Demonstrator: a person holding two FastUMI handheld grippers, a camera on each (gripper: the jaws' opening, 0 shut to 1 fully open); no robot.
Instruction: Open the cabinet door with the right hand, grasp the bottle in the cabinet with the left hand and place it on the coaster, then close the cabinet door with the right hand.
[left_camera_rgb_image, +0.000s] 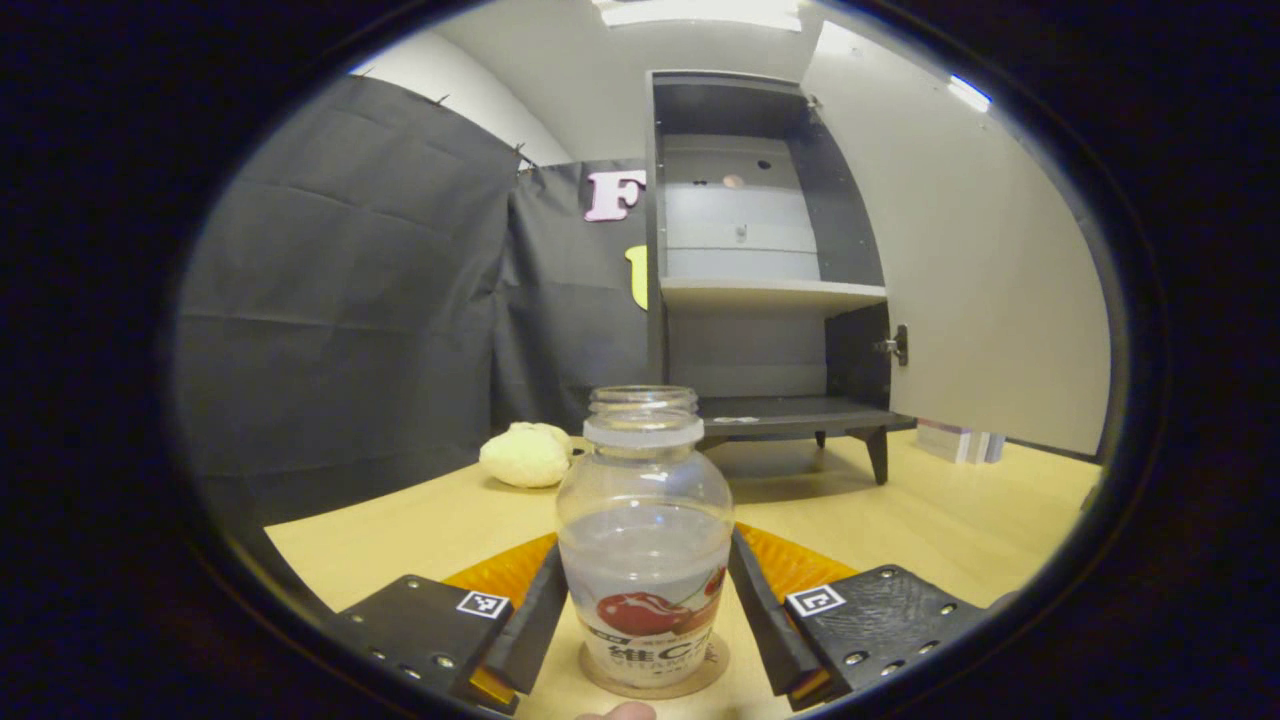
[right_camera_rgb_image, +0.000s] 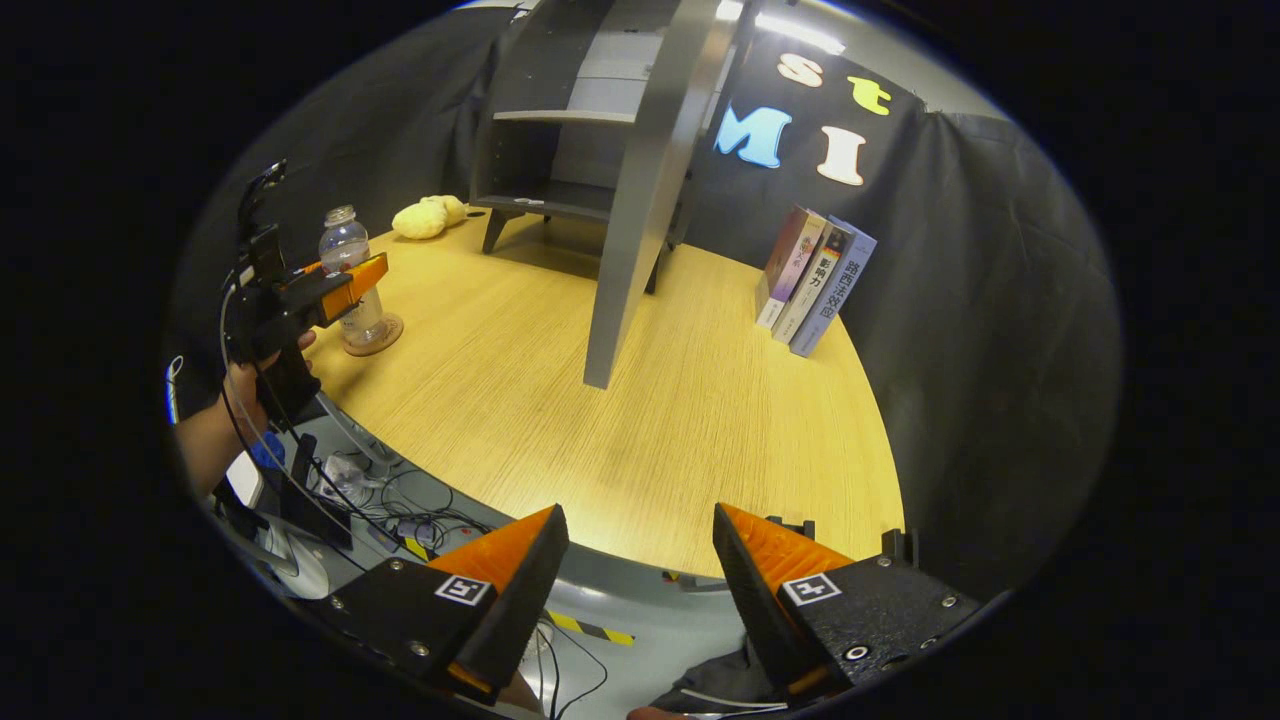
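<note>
Now the bottle stands upright on the coaster on the bench, the left claw set narrowly about it with fingers just beside its sides, while the right claw hangs wide off the bench's edge and the cabinet door stands open.

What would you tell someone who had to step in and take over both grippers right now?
Left gripper: fingers sit on either side of the bottle; whether they press it, I cannot tell.
Right gripper: open, empty, back over the table's near edge.
The bottle stands on the coaster. The cabinet shelves look bare; its door is wide open.
Done: door opened, bottle taken out and set on the coaster.
Left: let go of the bottle if held, draw the left gripper back, then swing the door shut with the right.
</note>
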